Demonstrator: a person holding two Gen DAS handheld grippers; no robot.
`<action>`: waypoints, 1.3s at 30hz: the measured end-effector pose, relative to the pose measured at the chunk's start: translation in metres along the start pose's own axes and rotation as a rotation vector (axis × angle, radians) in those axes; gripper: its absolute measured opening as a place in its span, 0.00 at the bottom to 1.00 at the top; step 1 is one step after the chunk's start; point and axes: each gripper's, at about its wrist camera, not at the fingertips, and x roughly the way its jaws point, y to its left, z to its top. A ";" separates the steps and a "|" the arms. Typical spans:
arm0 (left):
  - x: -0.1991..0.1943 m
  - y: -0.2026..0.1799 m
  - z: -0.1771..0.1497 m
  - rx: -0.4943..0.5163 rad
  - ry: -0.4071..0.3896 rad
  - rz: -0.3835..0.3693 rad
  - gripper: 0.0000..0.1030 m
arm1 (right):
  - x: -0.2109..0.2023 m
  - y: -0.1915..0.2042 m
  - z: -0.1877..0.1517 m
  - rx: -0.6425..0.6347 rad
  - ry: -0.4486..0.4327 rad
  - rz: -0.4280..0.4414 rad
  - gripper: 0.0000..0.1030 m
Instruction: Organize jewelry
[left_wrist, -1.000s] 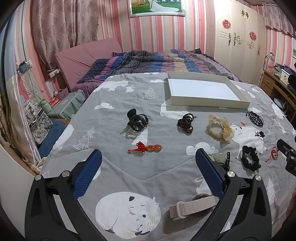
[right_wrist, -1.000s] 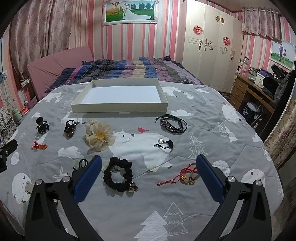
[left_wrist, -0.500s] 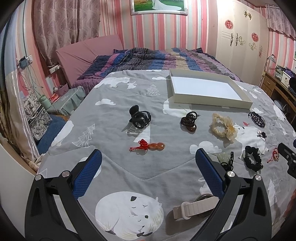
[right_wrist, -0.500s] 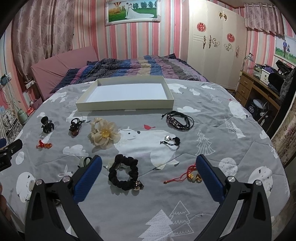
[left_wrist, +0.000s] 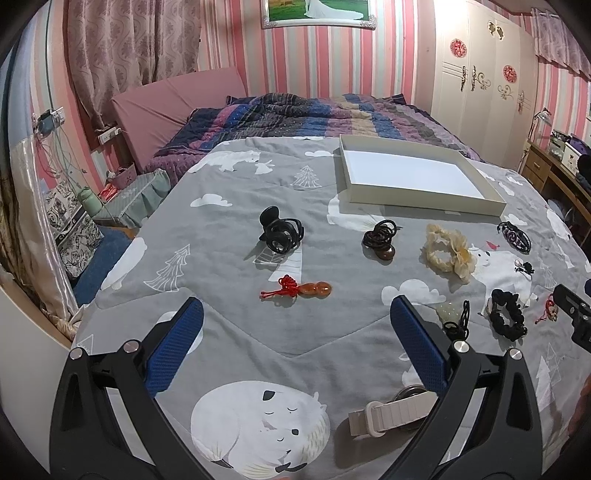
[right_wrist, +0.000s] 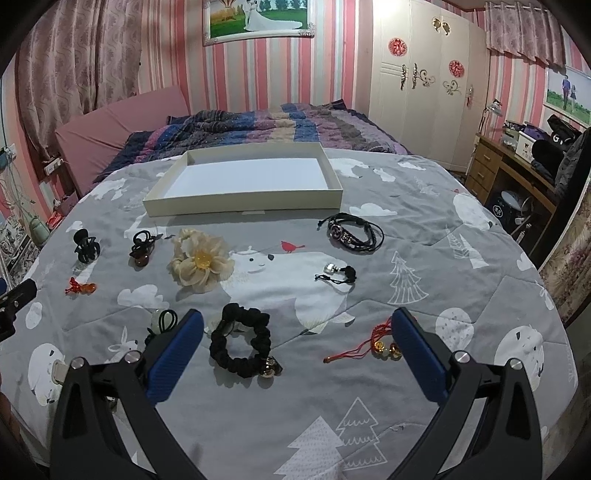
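Hair ties and bracelets lie spread on the grey bed cover (right_wrist: 424, 229), near the white tray (right_wrist: 243, 202), which has nothing in it. The black scrunchie (right_wrist: 240, 345) lies just ahead of the right hand-held gripper (right_wrist: 295, 354), whose jaws are wide apart and hold nothing. The left hand-held gripper (left_wrist: 295, 343) is also spread wide with nothing in it, just behind the red knot charm (left_wrist: 295, 290).

Even indoor light; soft shadows; fisheye-bent, dark-vignetted edges
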 end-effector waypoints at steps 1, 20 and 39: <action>0.000 0.000 0.000 0.000 0.000 0.000 0.97 | 0.000 0.000 0.000 0.001 0.000 -0.002 0.98; 0.006 0.004 -0.001 0.000 0.015 0.001 0.97 | 0.006 0.000 0.000 -0.006 0.007 -0.008 0.98; 0.016 0.006 -0.004 0.033 -0.001 -0.029 0.97 | 0.024 -0.002 -0.006 -0.023 0.046 0.013 0.98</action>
